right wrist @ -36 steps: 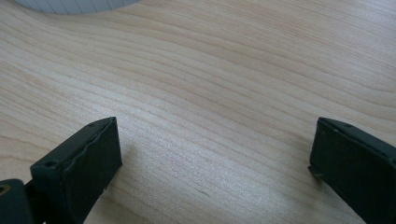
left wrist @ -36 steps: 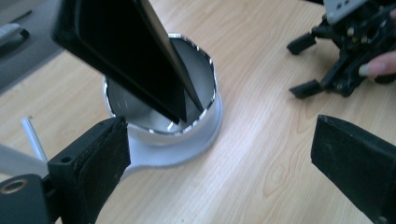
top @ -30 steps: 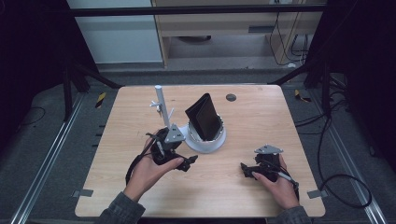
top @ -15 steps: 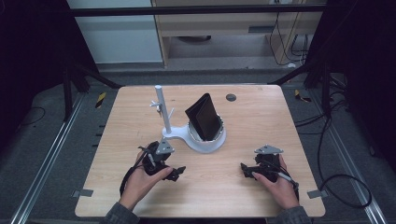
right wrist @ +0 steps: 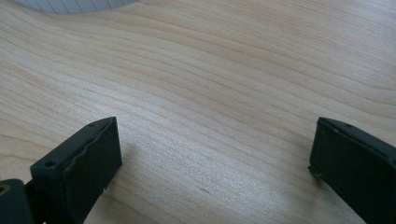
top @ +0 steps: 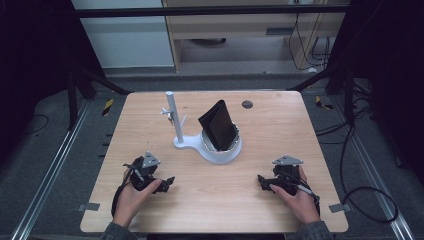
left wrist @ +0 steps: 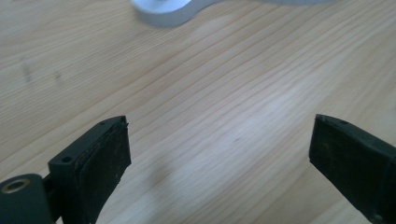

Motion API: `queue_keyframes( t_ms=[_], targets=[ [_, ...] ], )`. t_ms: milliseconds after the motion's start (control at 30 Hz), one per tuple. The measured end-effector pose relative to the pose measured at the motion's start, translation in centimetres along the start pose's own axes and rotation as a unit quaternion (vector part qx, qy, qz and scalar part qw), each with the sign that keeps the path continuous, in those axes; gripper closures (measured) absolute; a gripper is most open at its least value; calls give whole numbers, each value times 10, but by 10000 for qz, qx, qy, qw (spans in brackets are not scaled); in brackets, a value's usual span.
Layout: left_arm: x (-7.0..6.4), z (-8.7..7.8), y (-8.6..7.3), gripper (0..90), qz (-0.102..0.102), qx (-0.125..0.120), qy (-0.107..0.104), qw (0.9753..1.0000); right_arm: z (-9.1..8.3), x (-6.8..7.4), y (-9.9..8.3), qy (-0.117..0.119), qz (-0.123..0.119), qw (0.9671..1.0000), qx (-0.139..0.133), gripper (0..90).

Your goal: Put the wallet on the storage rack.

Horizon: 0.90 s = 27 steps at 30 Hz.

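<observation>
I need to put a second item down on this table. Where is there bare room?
Bare wood lies between the left gripper and right gripper, in front of the white stand. The far right corner near the dark disc is free too. The middle, around the black wallet, is crowded.

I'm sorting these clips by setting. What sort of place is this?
Probably a lab or workshop set up for recording. A bare wooden table stands between dark curtains, with metal rails on the floor beside it, loose cables on the grey carpet, and a light wood cabinet behind.
</observation>
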State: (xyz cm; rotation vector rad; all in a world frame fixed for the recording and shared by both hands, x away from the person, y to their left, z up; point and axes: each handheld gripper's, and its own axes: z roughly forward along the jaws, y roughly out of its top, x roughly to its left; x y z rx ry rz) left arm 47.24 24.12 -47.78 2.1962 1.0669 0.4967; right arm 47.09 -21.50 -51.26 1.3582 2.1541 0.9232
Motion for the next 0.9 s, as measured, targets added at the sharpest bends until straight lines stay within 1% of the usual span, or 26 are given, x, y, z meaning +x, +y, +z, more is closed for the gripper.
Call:
queue_keyframes(
  t_ms=[67,100,167,233,300,333,467,500,567,633,667,733,767,900],
  targets=[
    [8,0,-6,56,-189,-58,11,9998,0,0,0,3,6,10000,-1,22],
    [10,0,-8,55,-230,-75,46,9997,0,0,0,3,6,10000,-1,22],
    [16,1,-13,55,-258,-12,105,9996,0,0,0,3,6,10000,-2,22],
    [21,3,-18,56,-373,28,91,9993,0,0,0,3,8,10000,-1,22],
    [25,4,-21,55,-406,44,131,9991,0,0,0,2,5,10000,-1,22],
    [26,4,-22,55,-391,81,157,9991,0,0,0,3,6,10000,-2,22],
    [32,7,-25,53,-465,124,235,9986,0,0,0,2,4,10000,-2,22],
    [33,7,-26,54,-456,172,261,9985,0,0,0,0,7,10000,-2,22],
    [35,9,-26,50,-504,222,244,9982,0,0,0,-2,10,10000,-2,22],
    [37,10,-27,28,-523,194,238,9982,0,1,0,-3,27,10000,0,22],
    [38,11,-28,27,-535,140,257,9981,0,1,0,-6,12,10000,-2,22],
    [39,13,-31,9,-538,-7,275,9982,0,1,0,-8,17,10000,-2,21],
    [40,14,-33,0,-546,-129,268,9981,0,1,0,-10,10,10000,1,21],
    [40,14,-33,0,-545,-132,281,9980,0,1,0,-2,13,10000,21,11]
  ],
)
